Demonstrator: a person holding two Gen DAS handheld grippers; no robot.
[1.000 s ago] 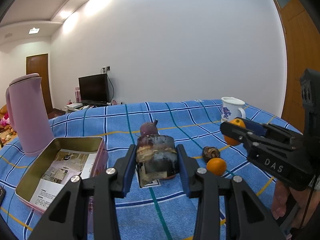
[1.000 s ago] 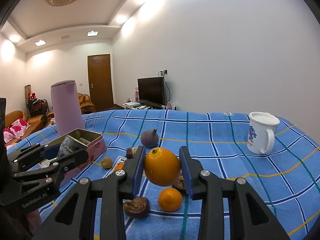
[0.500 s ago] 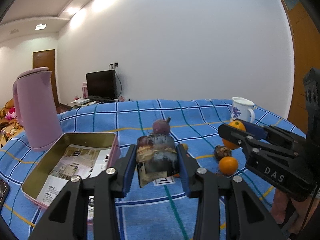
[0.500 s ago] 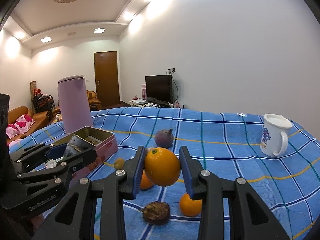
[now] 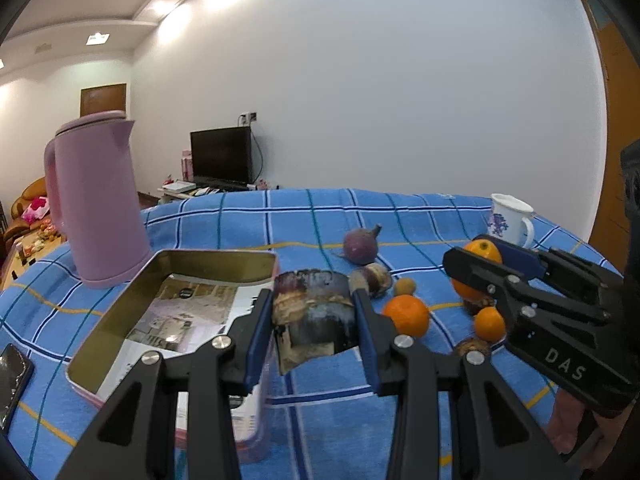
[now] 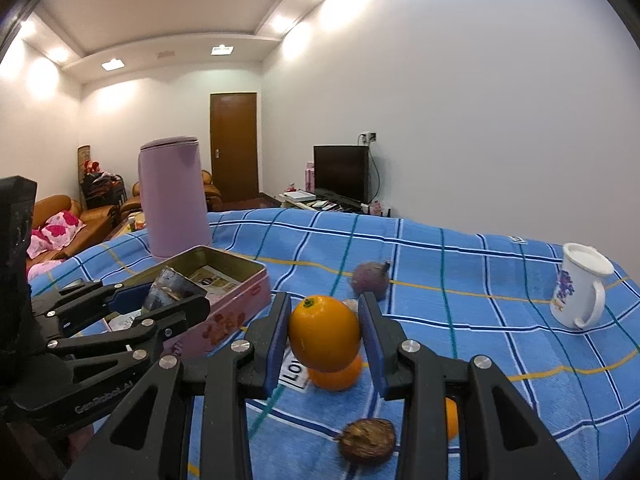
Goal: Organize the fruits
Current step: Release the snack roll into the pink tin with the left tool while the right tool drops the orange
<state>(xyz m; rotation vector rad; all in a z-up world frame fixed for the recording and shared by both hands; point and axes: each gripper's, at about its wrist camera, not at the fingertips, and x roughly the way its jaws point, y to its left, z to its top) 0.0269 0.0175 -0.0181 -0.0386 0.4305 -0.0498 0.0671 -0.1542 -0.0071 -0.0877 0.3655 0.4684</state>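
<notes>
Above tin (image 5: 120, 312): left gripper (image 5: 314, 320) level, loaded.

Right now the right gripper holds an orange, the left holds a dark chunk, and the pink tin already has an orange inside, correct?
Not quite: the pink tin holds only a printed paper, as the left wrist view shows. The right gripper does hold an orange, and the left gripper a dark chunk.

Two hand-held grippers are in view: the left hand-held gripper (image 5: 314, 316) and the right hand-held gripper (image 6: 324, 338). Oranges number three: one held orange (image 6: 323, 338), one orange at centre (image 5: 406, 315), and a smaller one at right (image 5: 489, 323). There is one purple round fruit (image 5: 360, 246), one small brownish-green fruit (image 5: 405, 286), one shrivelled brown fruit (image 6: 367, 440), one pink tin box (image 5: 120, 312), one pink kettle (image 5: 96, 204), one white mug (image 5: 510, 220) and one phone (image 5: 12, 380).
</notes>
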